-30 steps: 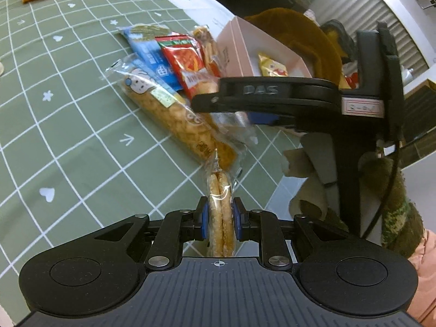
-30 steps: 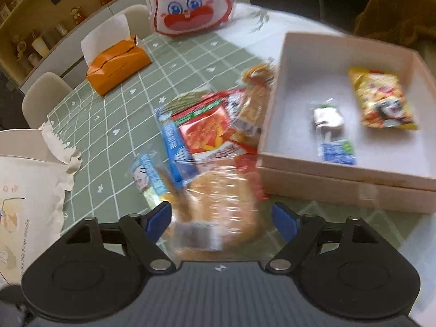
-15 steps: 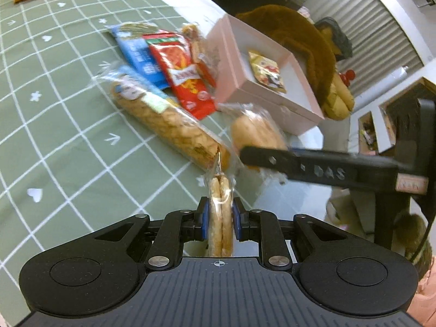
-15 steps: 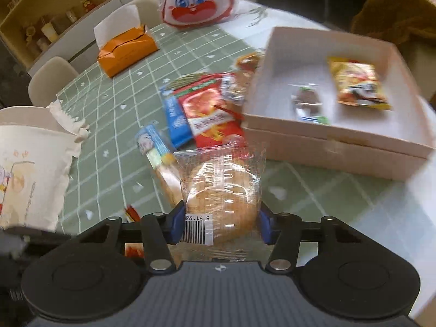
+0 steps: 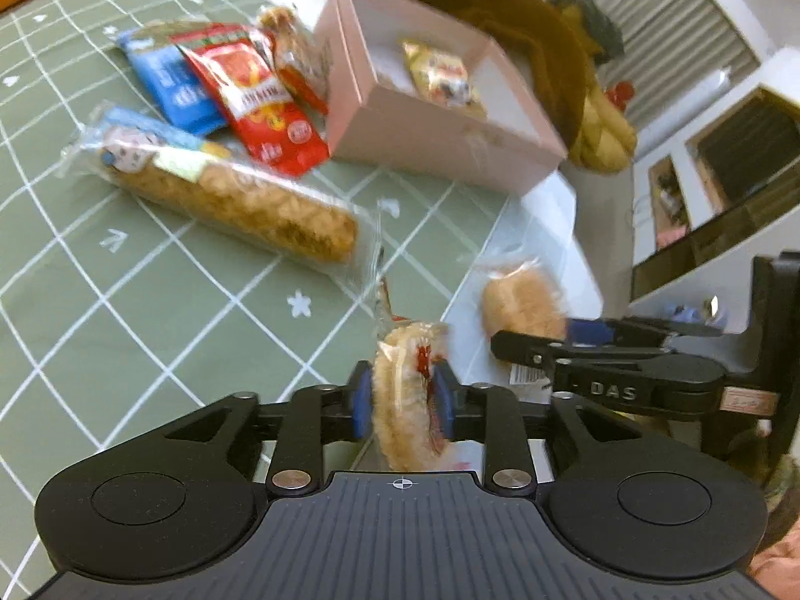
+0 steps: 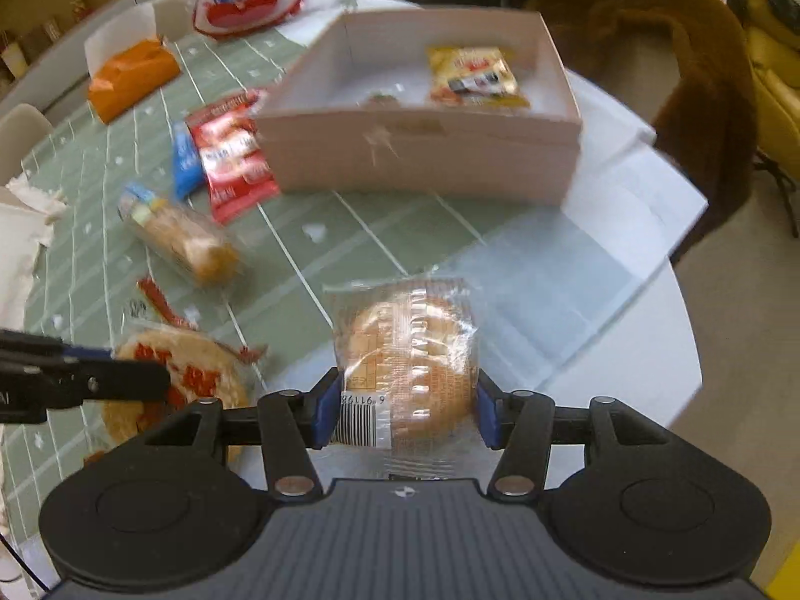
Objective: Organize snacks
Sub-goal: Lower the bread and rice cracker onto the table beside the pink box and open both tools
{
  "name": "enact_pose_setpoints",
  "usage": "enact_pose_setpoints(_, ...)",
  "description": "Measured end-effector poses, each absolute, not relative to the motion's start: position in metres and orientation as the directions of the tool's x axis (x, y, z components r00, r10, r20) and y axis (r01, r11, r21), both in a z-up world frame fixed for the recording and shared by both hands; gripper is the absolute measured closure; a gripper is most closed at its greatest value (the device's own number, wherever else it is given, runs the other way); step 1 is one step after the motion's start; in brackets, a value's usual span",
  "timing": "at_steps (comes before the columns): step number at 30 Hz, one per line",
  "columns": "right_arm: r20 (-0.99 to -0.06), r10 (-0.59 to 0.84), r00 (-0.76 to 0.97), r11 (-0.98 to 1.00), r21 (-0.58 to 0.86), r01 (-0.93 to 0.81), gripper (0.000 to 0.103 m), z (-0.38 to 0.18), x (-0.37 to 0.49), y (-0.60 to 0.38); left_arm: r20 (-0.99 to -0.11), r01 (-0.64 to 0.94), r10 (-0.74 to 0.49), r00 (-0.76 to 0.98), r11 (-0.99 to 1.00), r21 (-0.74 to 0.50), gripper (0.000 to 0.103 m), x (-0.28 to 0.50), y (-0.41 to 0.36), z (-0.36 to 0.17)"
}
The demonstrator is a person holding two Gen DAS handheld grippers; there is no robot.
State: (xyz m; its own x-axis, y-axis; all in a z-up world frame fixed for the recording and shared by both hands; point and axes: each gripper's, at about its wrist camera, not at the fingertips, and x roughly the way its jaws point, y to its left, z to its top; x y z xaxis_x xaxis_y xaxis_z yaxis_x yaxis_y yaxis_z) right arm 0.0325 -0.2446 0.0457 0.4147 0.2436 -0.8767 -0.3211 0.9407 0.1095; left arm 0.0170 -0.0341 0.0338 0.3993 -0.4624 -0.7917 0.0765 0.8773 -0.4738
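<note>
left gripper [image 5: 402,397]: jaws opening, rice cracker pack [image 5: 407,400] between the pads, standing on edge, grip easing.
right gripper [image 6: 402,412]: jaws opening a bit, wrapped bun [image 6: 407,350] spans the pads.
pink box [image 6: 425,150]: landmark; both snacks near its front wall, outside it.
how-to: carry over the wall before letting go, one at a time, w/o hitting yellow packet [image 6: 475,75] inside.
watch: cracker may slip early.

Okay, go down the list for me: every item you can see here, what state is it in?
Left gripper: jaws opening, round rice cracker packet between them.
Right gripper: jaws opening, clear-wrapped round bun between them.
Pink cardboard box: lidless, yellow snack packet inside.
Long clear biscuit pack: lying on the table.
</note>
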Motion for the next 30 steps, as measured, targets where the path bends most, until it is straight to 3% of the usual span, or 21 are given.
enact_pose_setpoints(3,-0.873,0.237,0.427,0.942,0.099,-0.321,0.031,0.039,0.027,-0.246,-0.782,0.090,-0.495,0.378,0.860,-0.501,0.063,0.015,-0.041,0.019)
enact_pose_setpoints(9,-0.867,0.226,0.443,0.943,0.082,-0.322,0.027,0.037,0.024,-0.246,-0.772,0.044,-0.486,0.411,0.856,-0.515,0.072,0.016,-0.031,0.018)
enact_pose_setpoints(11,-0.864,0.217,0.454,0.944,0.067,-0.324,0.027,0.041,0.023,-0.246,-0.779,0.022,-0.450,0.438,0.871,-0.491,0.082,0.016,-0.023,0.021)
enact_pose_setpoints(17,-0.851,0.247,0.464,0.924,0.063,-0.377,0.026,0.055,0.016,-0.243,-0.794,-0.063,-0.302,0.527,0.918,-0.391,0.083,0.021,-0.004,0.031)
enact_pose_setpoints(20,-0.855,0.230,0.465,0.929,0.051,-0.367,0.025,0.052,0.018,-0.243,-0.781,0.020,-0.337,0.525,0.923,-0.385,0.080,0.018,-0.011,0.048)
enact_pose_setpoints(24,-0.865,0.192,0.464,0.950,0.045,-0.310,0.025,0.046,0.027,-0.252,-0.793,0.267,-0.380,0.475,0.922,-0.282,0.077,0.001,-0.059,0.067)
enact_pose_setpoints(30,-0.855,0.171,0.490,0.973,0.067,-0.223,0.025,0.052,0.035,-0.273,-0.851,0.467,-0.273,0.449,0.883,-0.036,0.074,-0.020,-0.125,0.052)
